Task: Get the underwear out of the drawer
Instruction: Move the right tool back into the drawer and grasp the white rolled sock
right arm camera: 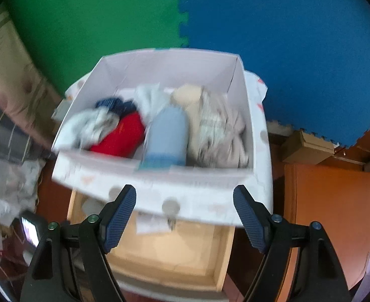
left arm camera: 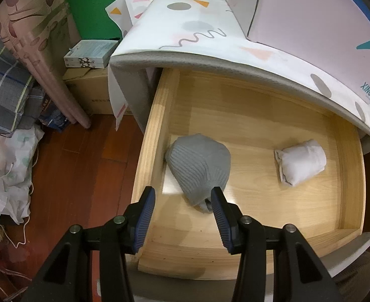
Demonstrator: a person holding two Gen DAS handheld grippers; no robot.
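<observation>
Nearest to the drawer (left arm camera: 260,125), just above its front edge: left hand-held gripper (left arm camera: 183,197), released, nothing held between the blue pads (left arm camera: 144,221). Right pad at the near edge of the grey roll (left arm camera: 200,168), maybe touching; left pad well to the side, over bare wood. Grey roll on the drawer floor, close to the left wall. White roll (left arm camera: 301,162) further right in the same drawer, apart from the grey one.

Possible trouble: closing from here may catch only a loose fold, so the roll could open or slip back into the drawer. Left pad may also strike the drawer's left wall if pushed lower.

Beyond the drawer, on the surface (right arm camera: 262,156) above it: box (right arm camera: 159,63) full of clothes. Right hand-held gripper (right arm camera: 185,214) above the drawer, spread wide and empty, in a blurred picture. Risk of knocking the box.
</observation>
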